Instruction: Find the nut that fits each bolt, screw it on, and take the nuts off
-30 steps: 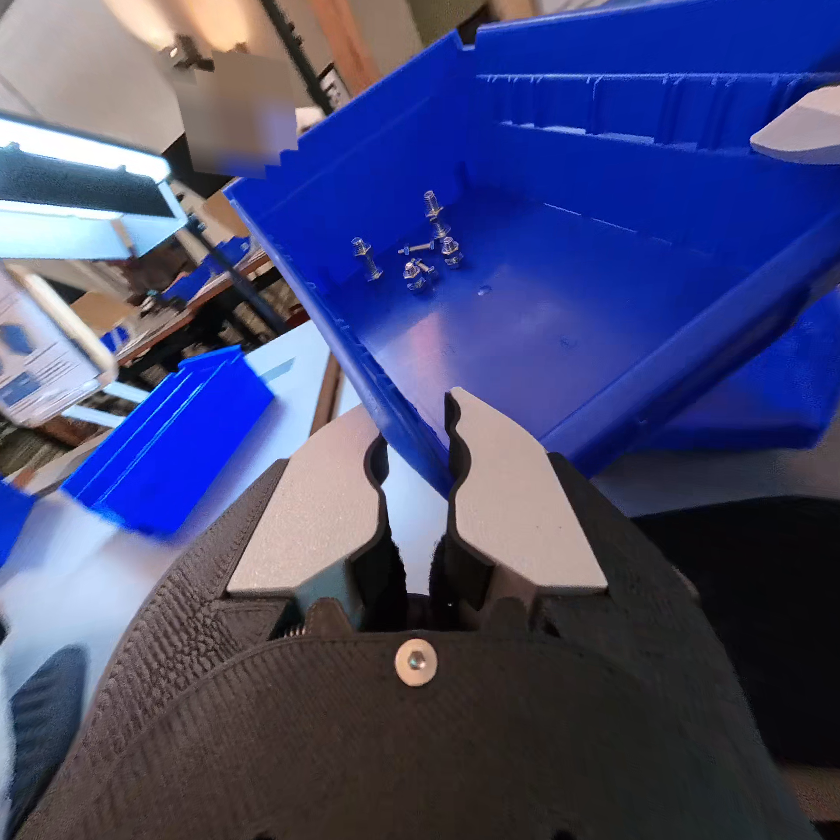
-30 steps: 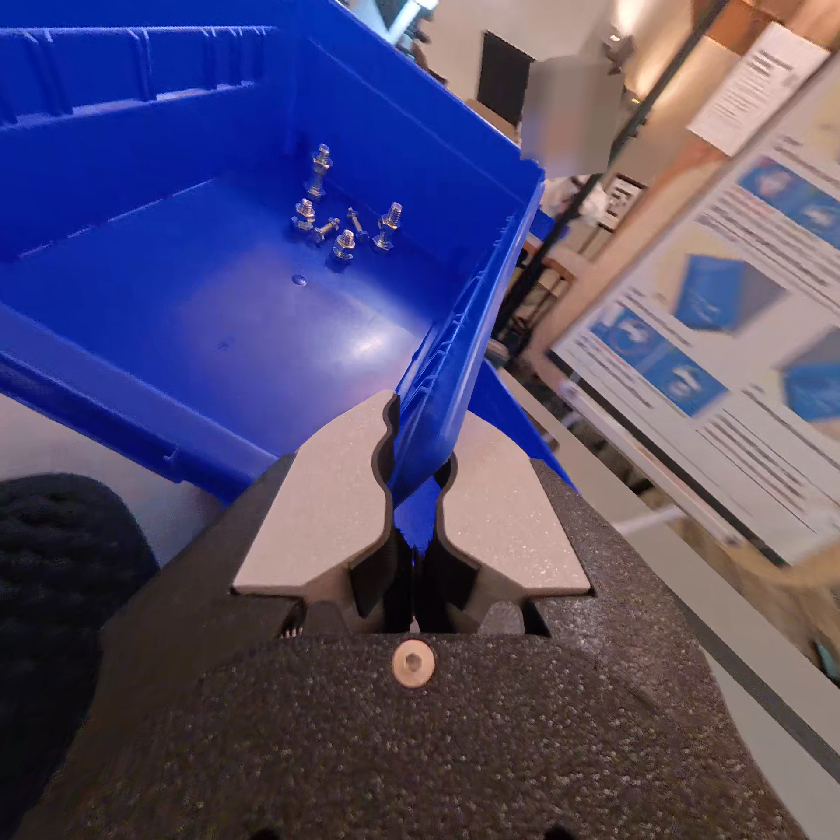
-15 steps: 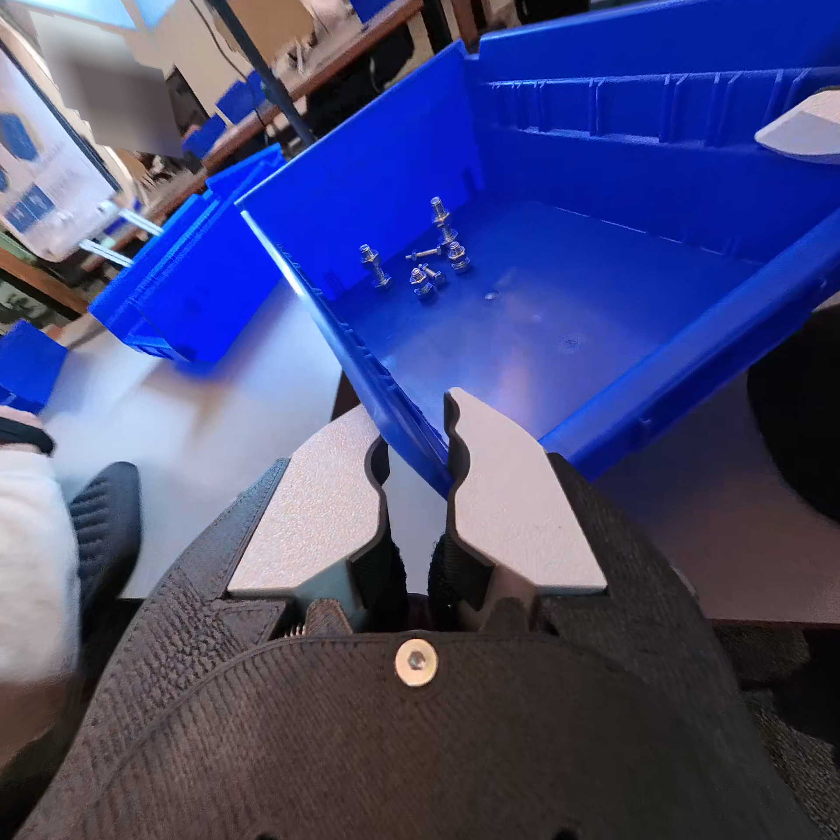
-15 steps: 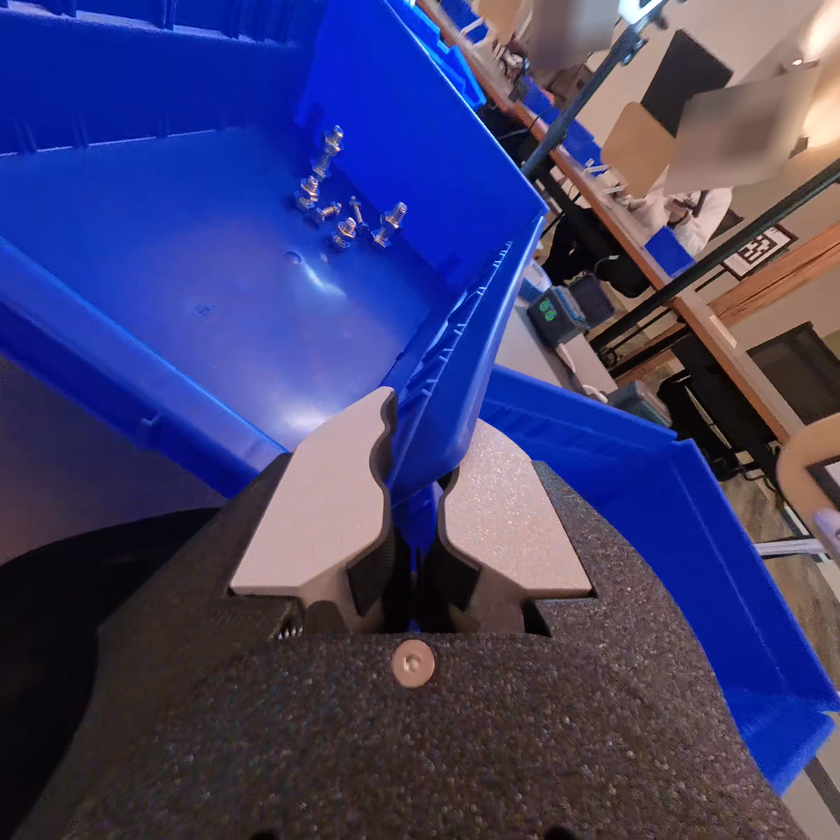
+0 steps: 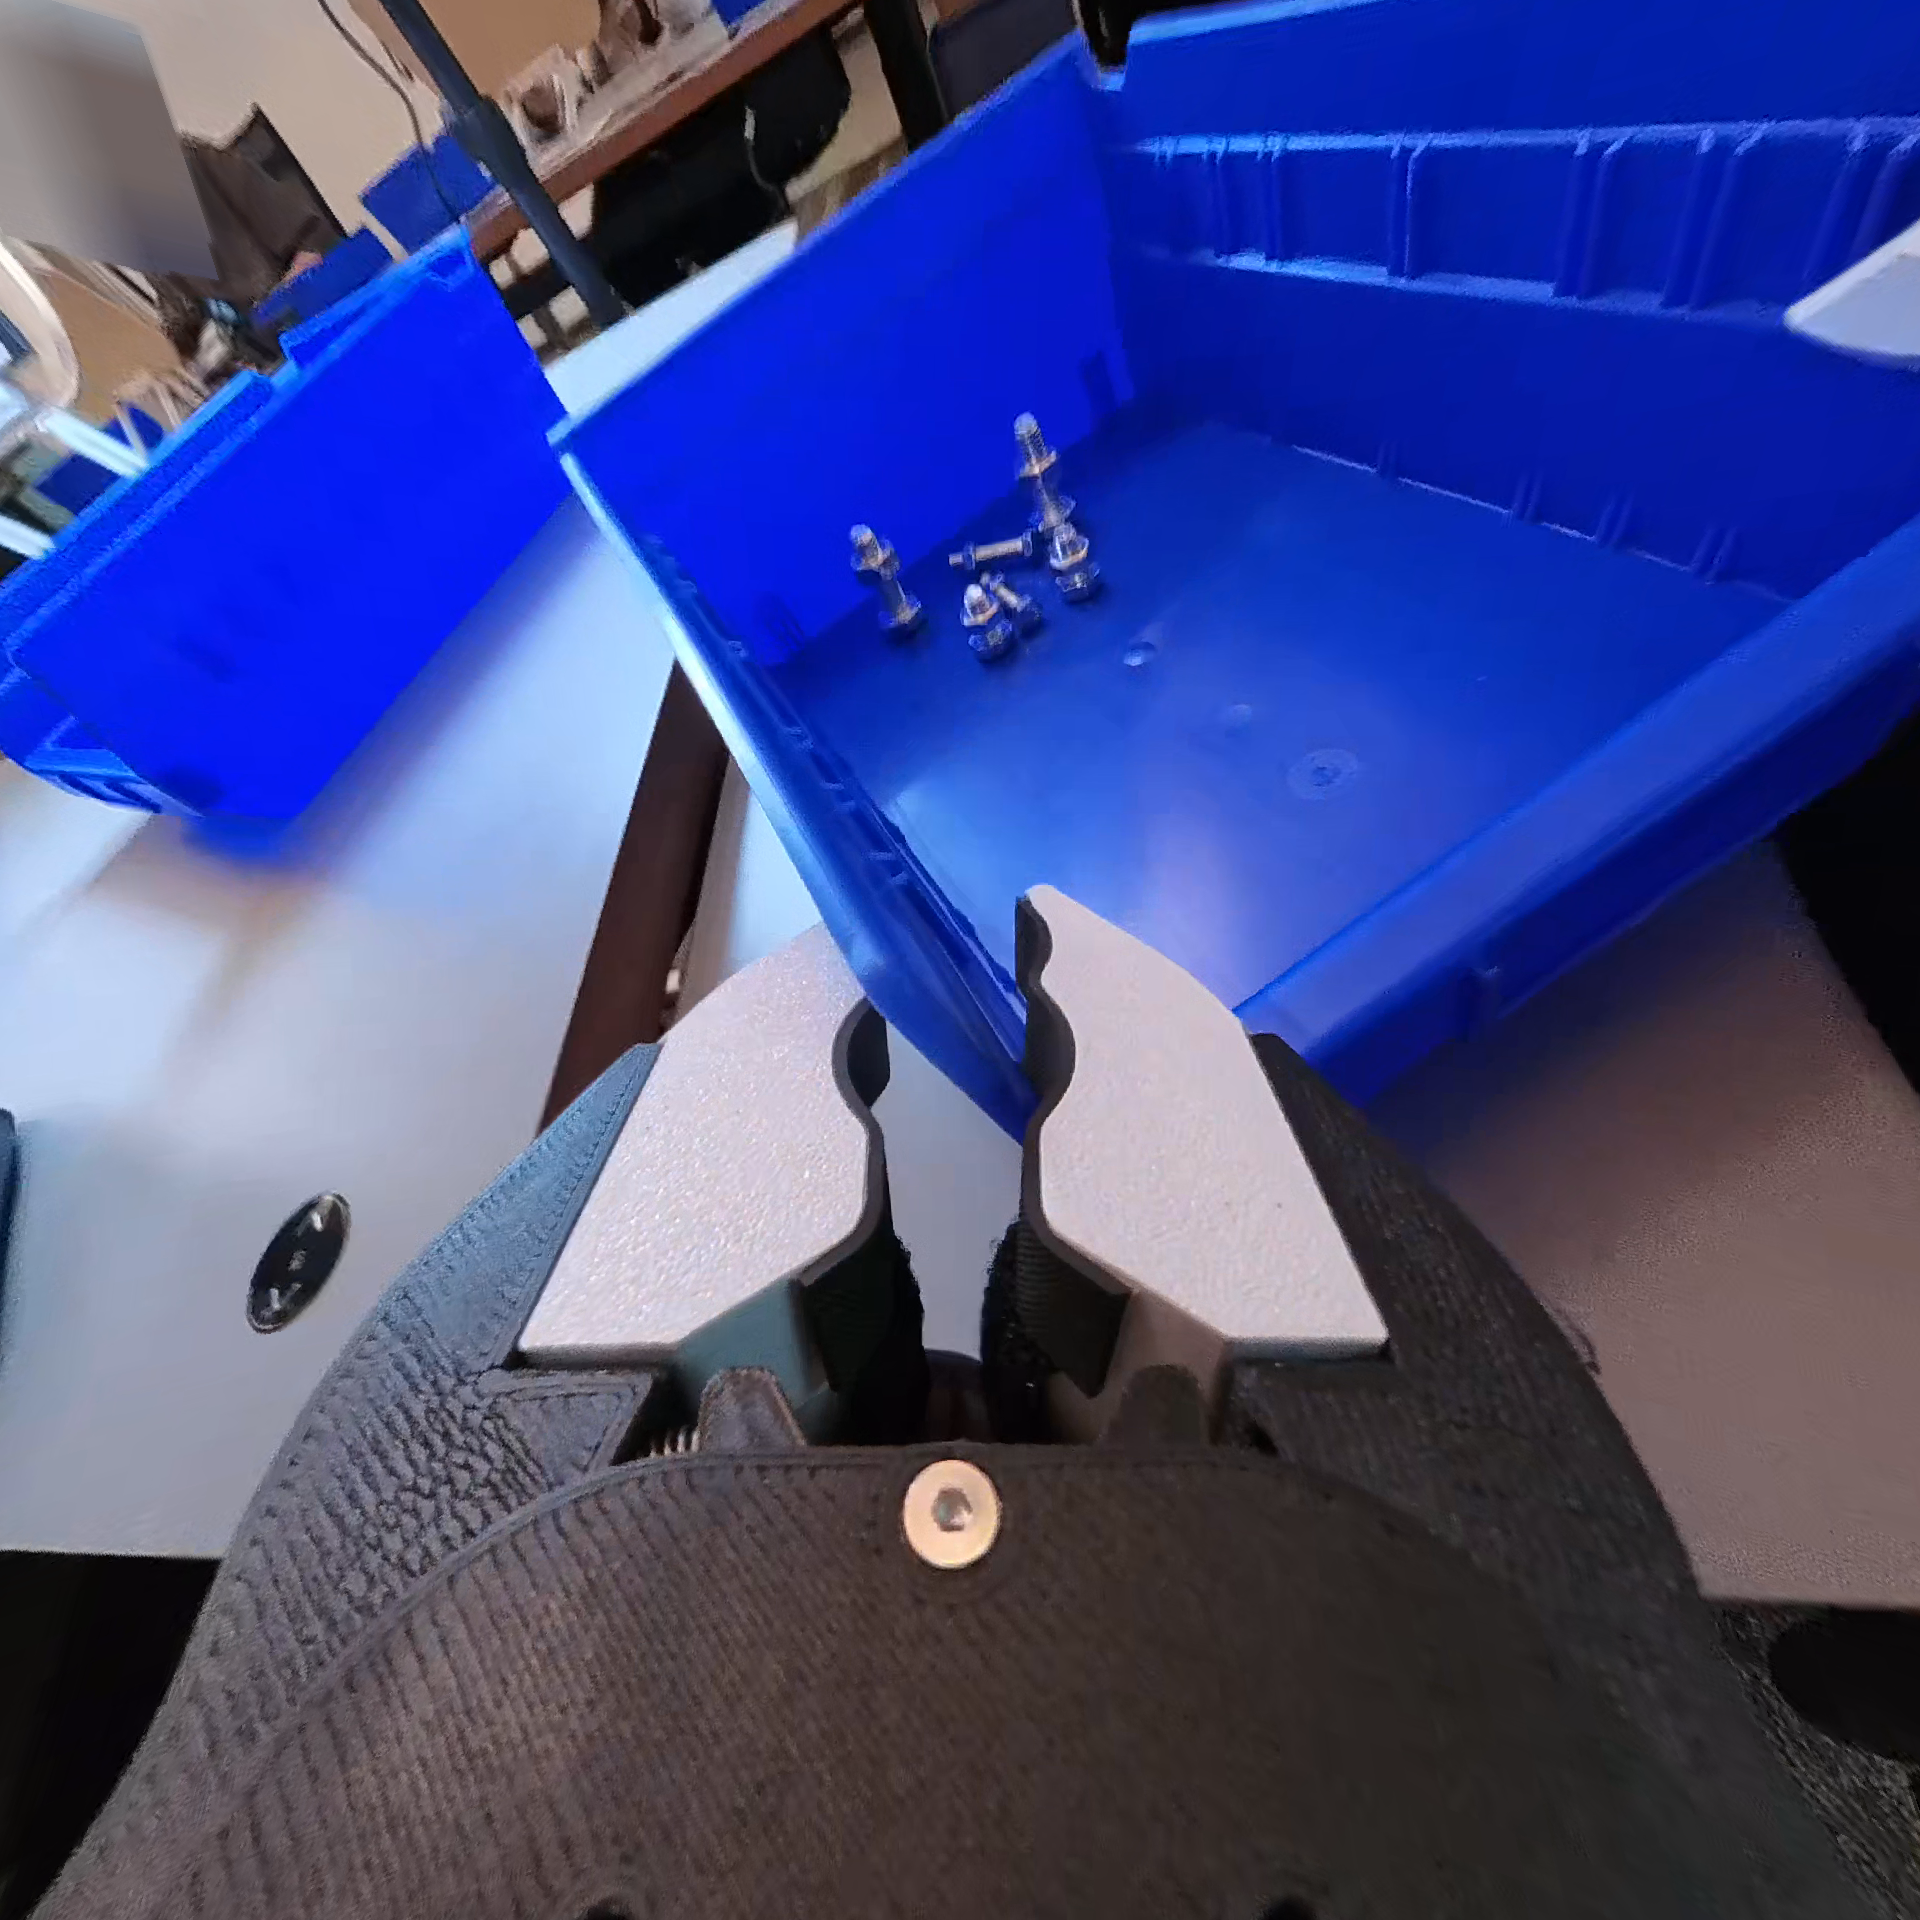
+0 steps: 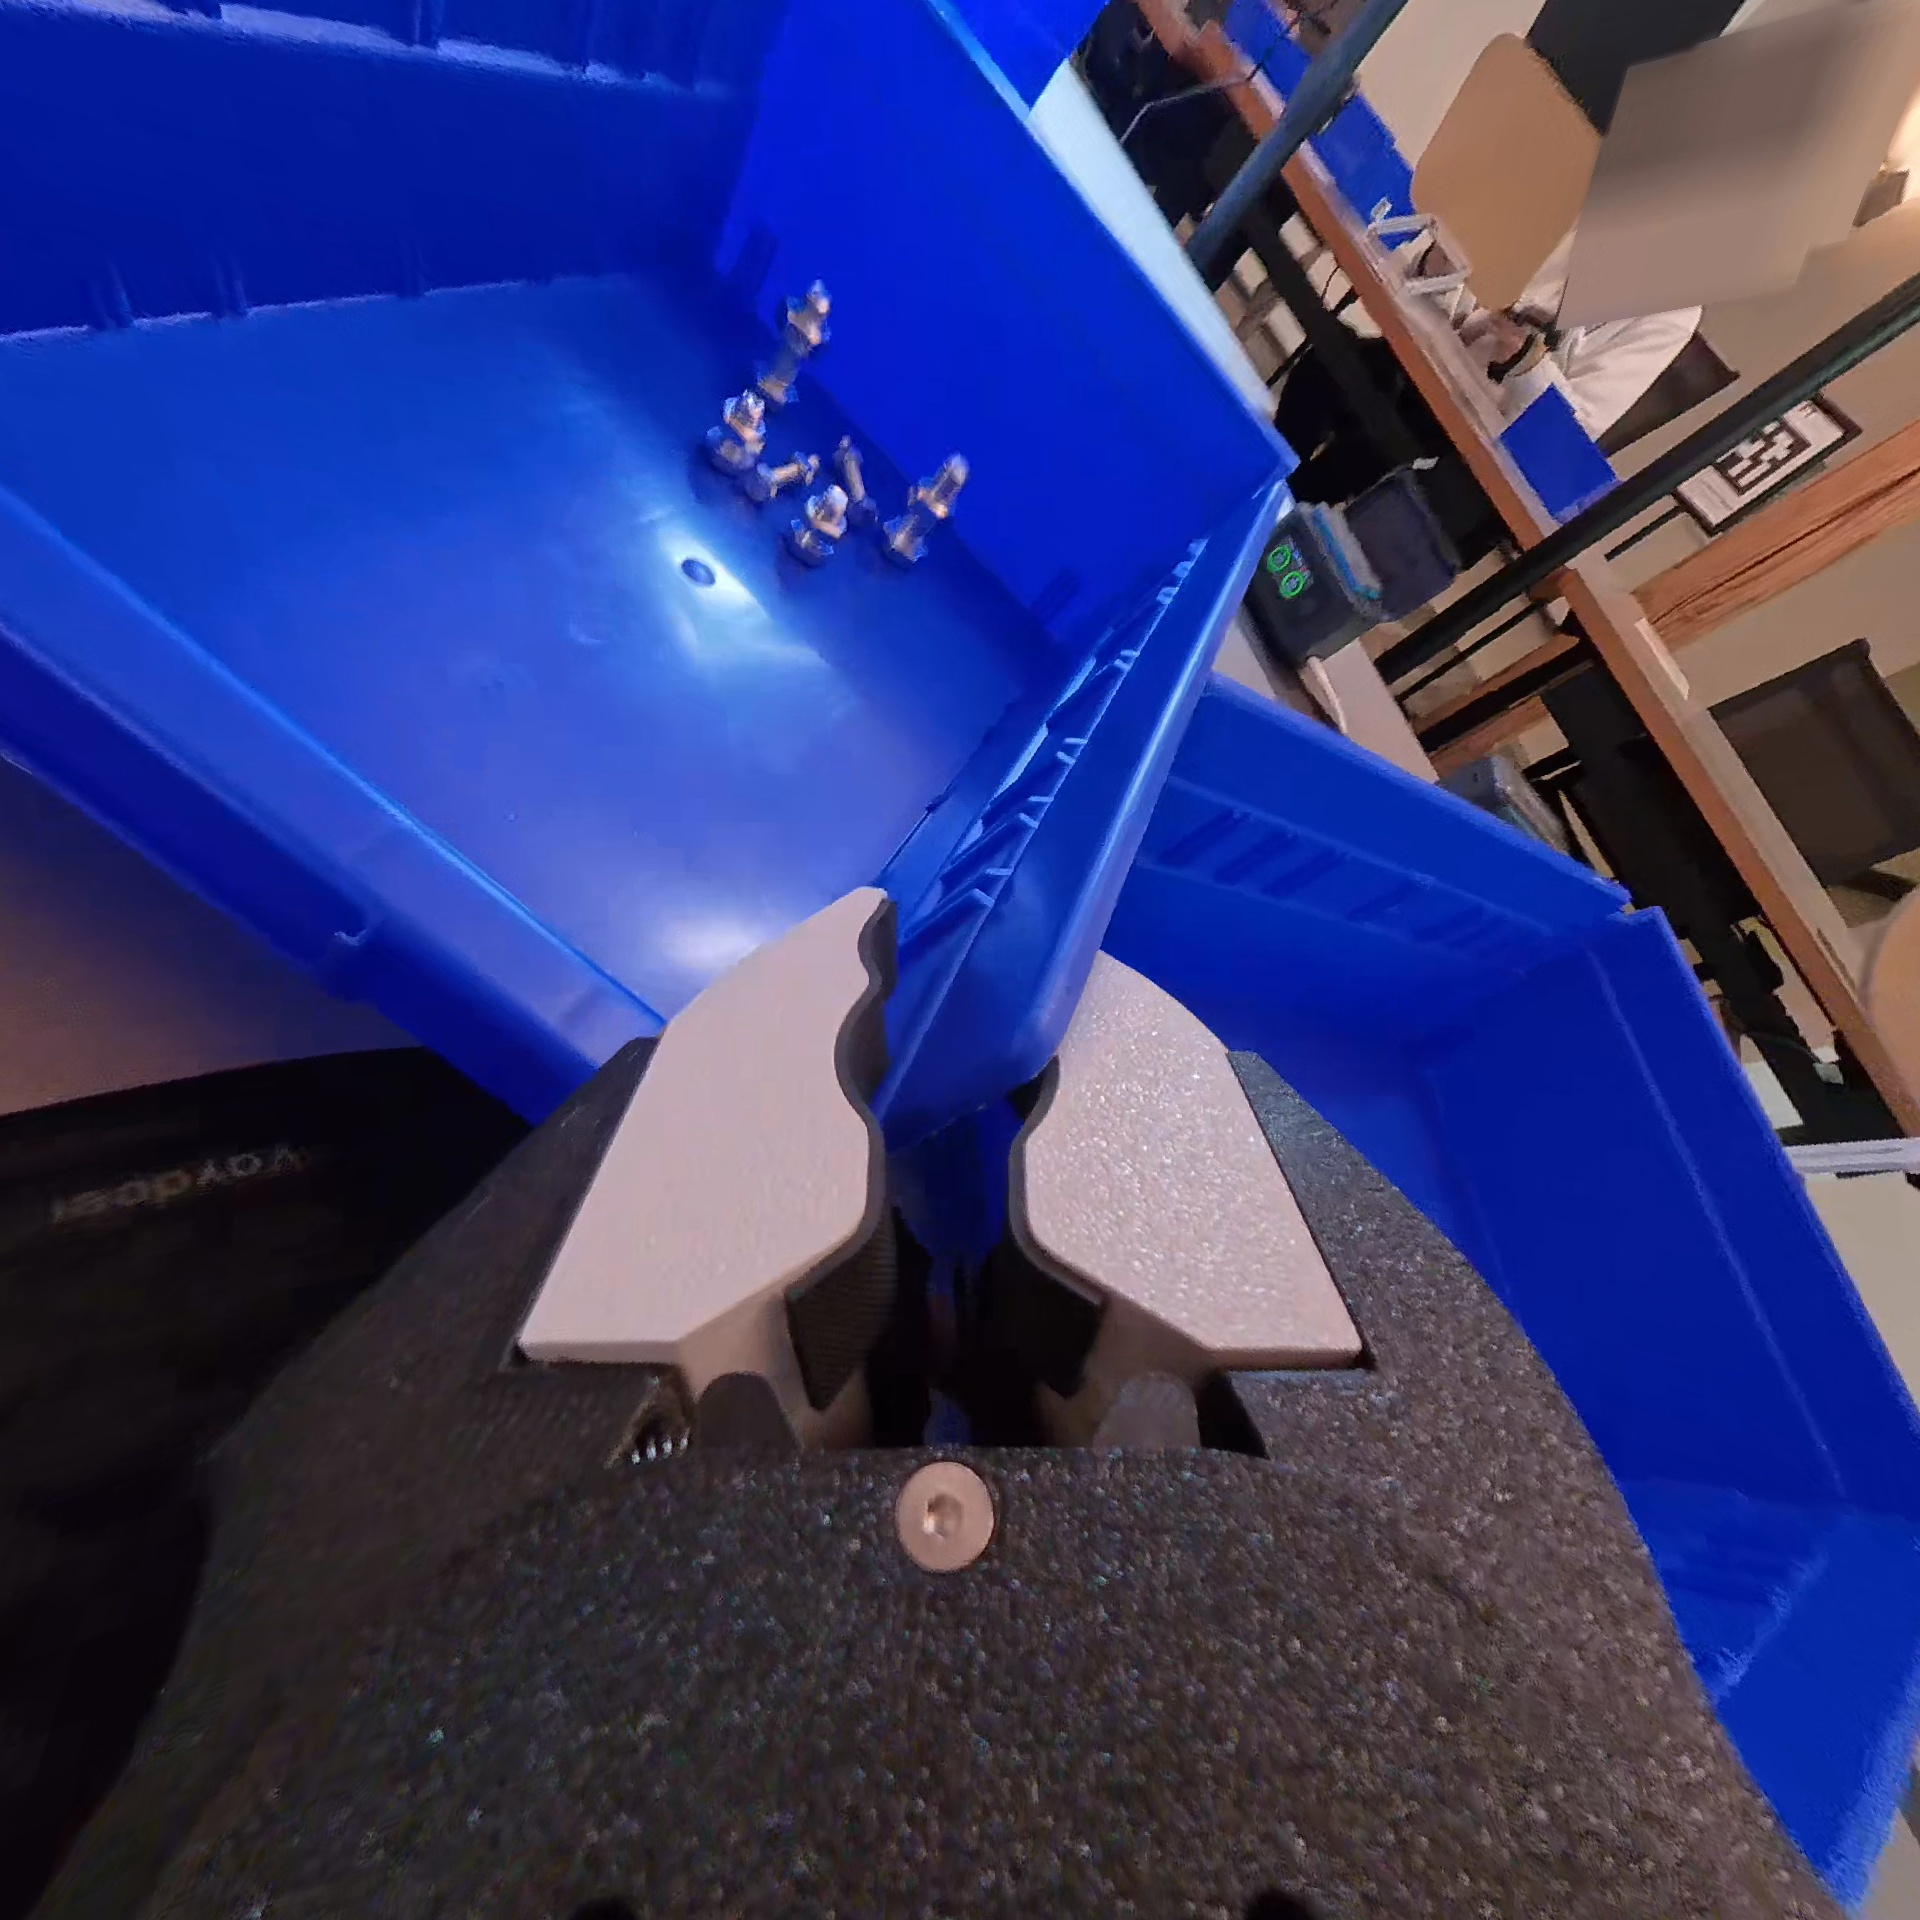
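Both grippers, left (image 5: 951,997) and right (image 6: 977,997), clamp the bin (image 5: 1351,727); level it gently so bolts (image 5: 987,582) stay put.

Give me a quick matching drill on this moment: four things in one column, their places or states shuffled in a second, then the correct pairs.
Things:
1. left gripper
2. right gripper
3. bolts with nuts
4. second blue bin

States:
A. clustered on the floor of the held bin, near a far corner
B. clamps the held bin's right side wall
C. resting on the white table
D. clamps the held bin's left side wall

Pairs: 1-D, 2-B, 3-A, 4-C
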### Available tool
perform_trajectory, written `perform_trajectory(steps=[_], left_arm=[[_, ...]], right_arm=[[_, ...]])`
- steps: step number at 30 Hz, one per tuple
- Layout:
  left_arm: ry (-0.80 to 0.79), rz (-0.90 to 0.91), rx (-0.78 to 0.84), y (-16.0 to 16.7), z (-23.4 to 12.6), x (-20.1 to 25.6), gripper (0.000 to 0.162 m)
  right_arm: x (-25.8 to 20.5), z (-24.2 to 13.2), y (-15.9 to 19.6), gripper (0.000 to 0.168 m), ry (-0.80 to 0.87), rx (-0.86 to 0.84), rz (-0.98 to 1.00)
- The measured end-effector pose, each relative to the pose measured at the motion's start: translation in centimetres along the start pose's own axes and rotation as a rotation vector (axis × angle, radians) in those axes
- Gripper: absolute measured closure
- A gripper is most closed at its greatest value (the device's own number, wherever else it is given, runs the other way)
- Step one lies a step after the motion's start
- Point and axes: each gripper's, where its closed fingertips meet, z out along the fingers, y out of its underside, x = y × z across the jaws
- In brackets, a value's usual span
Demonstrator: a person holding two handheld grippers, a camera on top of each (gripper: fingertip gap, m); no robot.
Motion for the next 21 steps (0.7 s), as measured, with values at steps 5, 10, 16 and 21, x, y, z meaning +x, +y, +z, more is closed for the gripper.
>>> perform_trajectory(steps=[5,10,16,21], left_arm=[[0.001,-0.027,-0.011,0.4,0.2,0.1,0.115],[-0.025,-0.061,0.048,-0.4,-2.0,-1.0,0.099],[-0.088,-0.198,0.396,-8.1,-5.6,-2.3,0.100],[0.019,-0.094,0.476,-12.6,-5.9,3.1,0.100]], right_arm=[[-0.7,-1.7,-0.4,0.115,-0.116,0.081,0.037],[4.3,-9.7,0.2,0.077,0.026,0.268,0.242],[10.6,-11.7,7.7,0.060,0.276,0.154,0.461],[10.9,-10.0,12.0,0.064,0.302,0.005,0.458]])
